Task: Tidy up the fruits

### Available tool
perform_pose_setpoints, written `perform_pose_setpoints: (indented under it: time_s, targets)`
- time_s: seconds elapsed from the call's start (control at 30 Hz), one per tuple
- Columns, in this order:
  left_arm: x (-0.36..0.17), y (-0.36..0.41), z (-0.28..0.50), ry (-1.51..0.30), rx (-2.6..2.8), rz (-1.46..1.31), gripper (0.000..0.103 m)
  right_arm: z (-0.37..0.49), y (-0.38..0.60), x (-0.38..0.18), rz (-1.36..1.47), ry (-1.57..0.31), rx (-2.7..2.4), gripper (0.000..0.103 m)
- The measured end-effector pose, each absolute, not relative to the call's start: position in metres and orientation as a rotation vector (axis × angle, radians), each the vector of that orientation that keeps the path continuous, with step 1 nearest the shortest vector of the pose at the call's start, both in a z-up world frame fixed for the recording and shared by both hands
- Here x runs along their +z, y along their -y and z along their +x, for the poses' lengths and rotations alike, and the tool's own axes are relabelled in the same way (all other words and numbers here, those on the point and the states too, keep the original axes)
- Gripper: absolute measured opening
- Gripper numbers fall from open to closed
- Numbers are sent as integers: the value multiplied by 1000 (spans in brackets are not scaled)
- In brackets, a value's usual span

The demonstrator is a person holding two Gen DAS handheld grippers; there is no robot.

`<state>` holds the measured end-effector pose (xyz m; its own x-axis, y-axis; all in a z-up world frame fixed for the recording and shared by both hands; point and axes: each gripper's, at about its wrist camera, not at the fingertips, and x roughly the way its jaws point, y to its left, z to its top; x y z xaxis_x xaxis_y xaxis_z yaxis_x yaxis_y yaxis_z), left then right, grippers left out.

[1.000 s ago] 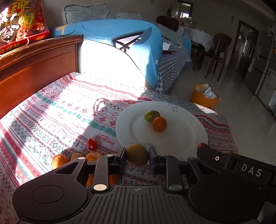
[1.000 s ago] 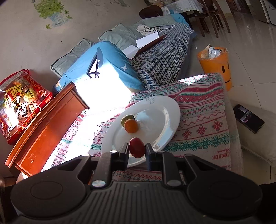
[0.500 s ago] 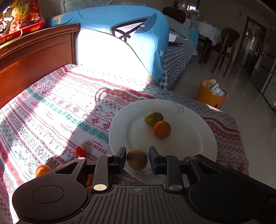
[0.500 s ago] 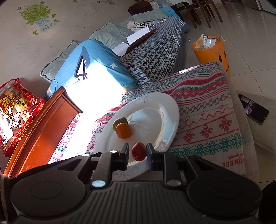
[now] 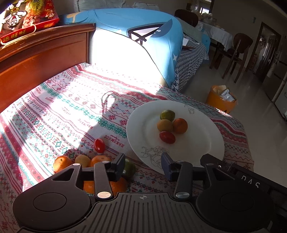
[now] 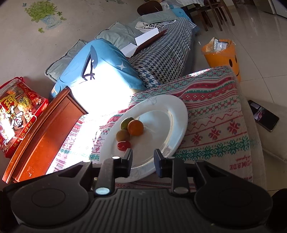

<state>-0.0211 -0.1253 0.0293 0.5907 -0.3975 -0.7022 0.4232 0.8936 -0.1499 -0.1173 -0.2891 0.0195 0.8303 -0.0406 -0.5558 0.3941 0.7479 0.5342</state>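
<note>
A white plate [image 5: 200, 143] [image 6: 172, 129] lies on the patterned cloth. On it sit a green citrus [image 5: 167, 114] [image 6: 125, 122], an orange [image 5: 180, 125] [image 6: 135, 127], a yellow-brown fruit [image 5: 164, 125] [image 6: 122, 135] and a red tomato [image 5: 167, 137] [image 6: 123, 145]. My left gripper [image 5: 143, 167] is open and empty above the plate's near rim. My right gripper [image 6: 143, 161] is open and empty just short of the tomato. Left of the plate lie a second red tomato [image 5: 99, 145], several oranges [image 5: 61, 163] and a dark green fruit [image 5: 129, 168], partly hidden by my left fingers.
A wooden headboard [image 5: 41, 59] with a red snack bag [image 5: 26, 16] stands at the left. A blue cushion [image 5: 140, 43] and a checked sofa lie beyond the cloth. An orange bin [image 6: 222, 55] and a phone [image 6: 263, 115] are on the floor at the right.
Both grippers opened and drew back: the left let go of the yellow-brown fruit and the right let go of the red tomato, and both now rest on the plate.
</note>
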Motion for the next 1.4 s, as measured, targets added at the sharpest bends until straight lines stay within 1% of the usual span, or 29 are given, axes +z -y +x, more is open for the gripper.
perform_pose_setpoints:
  time_s: [0.07, 0.27, 0.53, 0.6, 0.73, 1.3, 1.4]
  targets:
    - [30, 119, -25, -813, -475, 30, 44, -117, 284, 20, 666, -564, -243, 28]
    - [32, 101, -33, -817, -455, 41, 51, -121, 271, 20, 604, -598, -223, 29]
    - [30, 71, -49, -807, -425, 66, 54, -127, 249, 20, 517, -651, -186, 29]
    - [29, 62, -52, -815, -414, 63, 56, -129, 244, 18, 506, -672, -180, 30]
    - [27, 49, -52, -822, -393, 40, 57, -135, 234, 12, 490, -713, -163, 33]
    - [25, 39, -64, -817, -351, 89, 59, -164, 204, 16, 360, -764, -128, 34]
    - [26, 34, -63, -826, -333, 80, 61, -167, 200, 16, 341, -769, -122, 34]
